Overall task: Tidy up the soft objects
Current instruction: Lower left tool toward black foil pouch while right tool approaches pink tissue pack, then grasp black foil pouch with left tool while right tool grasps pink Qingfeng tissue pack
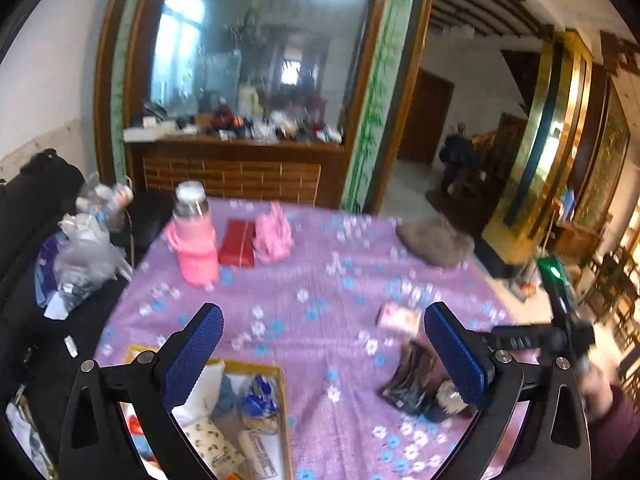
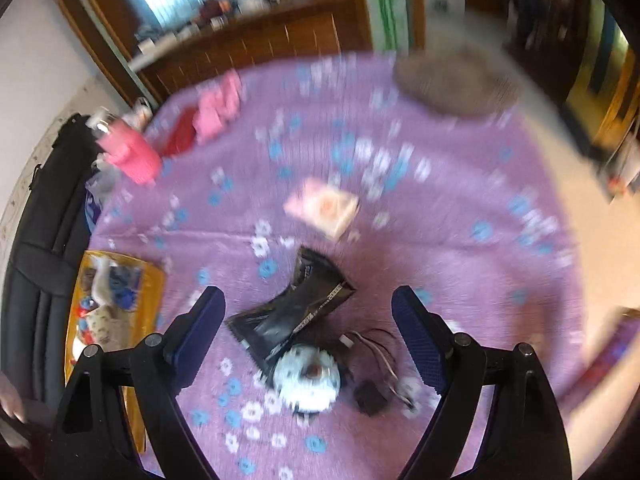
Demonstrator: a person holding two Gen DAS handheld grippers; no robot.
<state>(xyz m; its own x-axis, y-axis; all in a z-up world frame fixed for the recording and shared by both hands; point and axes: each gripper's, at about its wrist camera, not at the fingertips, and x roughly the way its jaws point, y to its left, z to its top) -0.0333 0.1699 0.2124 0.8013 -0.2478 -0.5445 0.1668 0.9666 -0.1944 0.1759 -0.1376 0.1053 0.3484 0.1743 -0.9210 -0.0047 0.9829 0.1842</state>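
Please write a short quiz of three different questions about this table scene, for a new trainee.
1. True or false: the right claw is shut on the black packet.
2. What colour is the sleeve on the bottle? A green, B pink, C white.
3. Fill in: the red box lies between the bottle and the ____ soft toy.

Key: 1 false, its pads stand open, nothing gripped. 2 B. 3 pink.
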